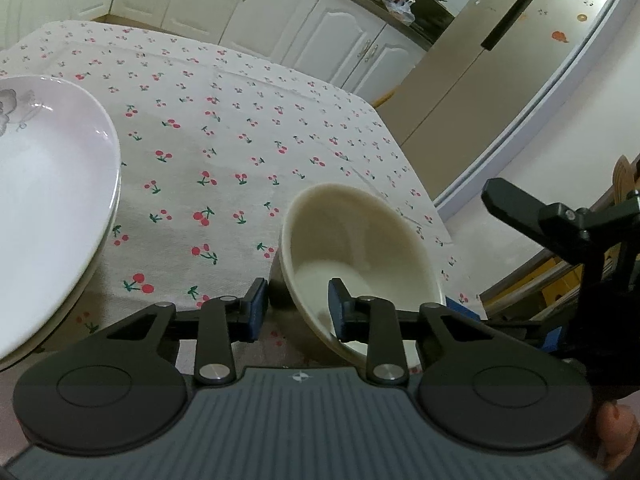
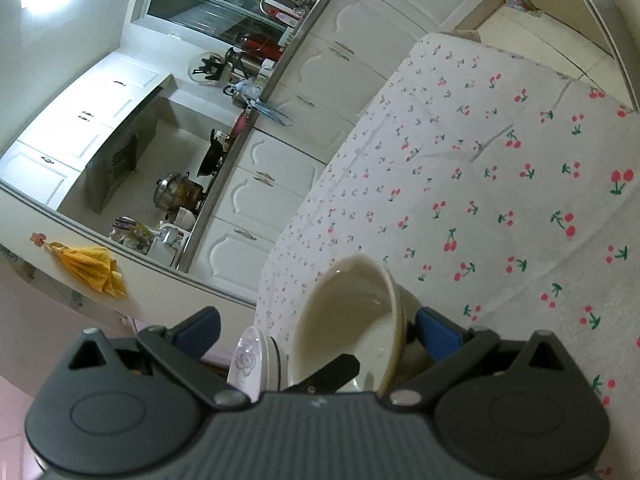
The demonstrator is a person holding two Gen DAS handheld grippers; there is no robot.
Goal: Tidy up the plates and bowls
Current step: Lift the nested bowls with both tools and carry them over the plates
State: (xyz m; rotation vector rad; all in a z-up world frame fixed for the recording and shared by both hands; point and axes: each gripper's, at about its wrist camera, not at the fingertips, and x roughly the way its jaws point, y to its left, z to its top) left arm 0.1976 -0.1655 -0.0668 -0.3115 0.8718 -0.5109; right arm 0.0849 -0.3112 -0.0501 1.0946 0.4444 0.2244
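Our left tool [image 1: 298,308] straddles the near rim of a cream bowl [image 1: 356,236], one pad inside, one outside, not visibly clamped. Our right tool [image 2: 316,330] stands wide apart. The tilted bowl sits near the desk's [image 1: 224,128] right edge; white plates [image 1: 48,200] lie left, cherry-print cloth bare beyond.

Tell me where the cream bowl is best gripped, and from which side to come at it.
Grip the bowl by its near rim wall, one finger inside and one outside. It sits tilted on the tablecloth with its thin rim raised toward the camera, so that edge fits narrow jaws; the body looks too wide. The left gripper already straddles that rim from the near side, probably the best approach.
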